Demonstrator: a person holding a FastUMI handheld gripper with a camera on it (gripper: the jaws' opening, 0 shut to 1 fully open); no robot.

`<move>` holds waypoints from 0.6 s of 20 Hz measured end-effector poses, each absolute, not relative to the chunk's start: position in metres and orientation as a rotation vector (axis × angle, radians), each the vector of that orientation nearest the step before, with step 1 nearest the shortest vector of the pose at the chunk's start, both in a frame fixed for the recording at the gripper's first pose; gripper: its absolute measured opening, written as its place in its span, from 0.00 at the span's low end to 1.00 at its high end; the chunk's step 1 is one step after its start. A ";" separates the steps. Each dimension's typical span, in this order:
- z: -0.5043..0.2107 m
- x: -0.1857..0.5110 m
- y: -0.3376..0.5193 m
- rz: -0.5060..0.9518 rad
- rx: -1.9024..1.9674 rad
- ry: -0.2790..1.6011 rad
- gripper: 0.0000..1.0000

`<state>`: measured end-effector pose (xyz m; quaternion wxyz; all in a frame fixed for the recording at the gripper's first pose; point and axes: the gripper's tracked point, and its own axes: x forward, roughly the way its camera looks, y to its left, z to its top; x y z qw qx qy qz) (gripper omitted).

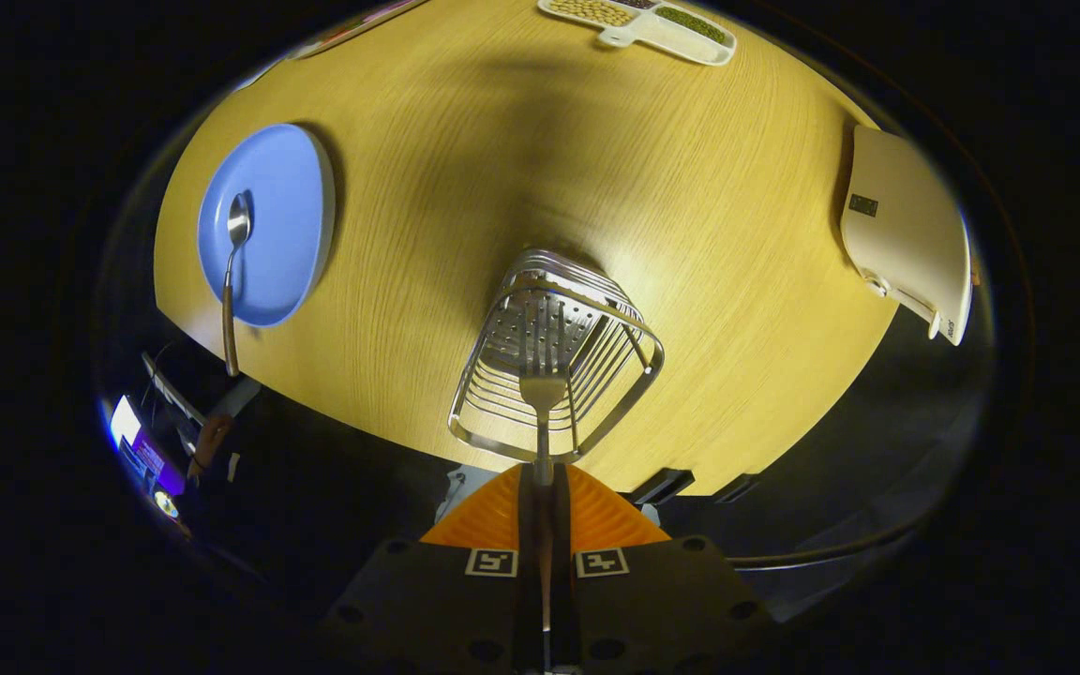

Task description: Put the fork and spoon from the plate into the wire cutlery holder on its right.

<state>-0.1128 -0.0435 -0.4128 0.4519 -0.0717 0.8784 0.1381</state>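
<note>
We see the hand-held gripper [545,506] from above its two orange fingers [493,516], which are pressed together on the handle of the fork [542,394]. The fork sticks out straight ahead of the fingertips, its tines pointing forward over the open top of the wire cutlery holder [554,361]. We cannot tell whether the tines touch the holder's wires or its perforated bottom plate; they lie within its outline as seen from here.

The wire cutlery holder stands on the wooden tabletop [596,169], near its front edge and just ahead of the fingers. Well to the left of it lies the blue plate [292,216], with the spoon [232,272] resting on it: the bowl of the spoon is on the plate and its handle runs out over the plate's rim, toward the tabletop's edge.

Beyond the holder, at the far side of the tabletop, we see a white divided tray [662,33] with compartments of small grains or beans. Off to the right lies a flat white device [906,225].
</note>
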 end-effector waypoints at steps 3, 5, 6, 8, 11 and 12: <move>-0.423 -0.108 -0.040 0.336 -0.168 2.162 0.11; -0.427 -0.105 -0.040 0.336 -0.173 2.149 0.12; -0.428 -0.104 -0.041 0.340 -0.178 2.141 0.12; -0.429 -0.100 -0.043 0.342 -0.173 2.104 0.13; -0.427 -0.087 -0.044 0.347 -0.144 2.002 0.14; -0.426 -0.083 -0.045 0.346 -0.143 1.961 0.14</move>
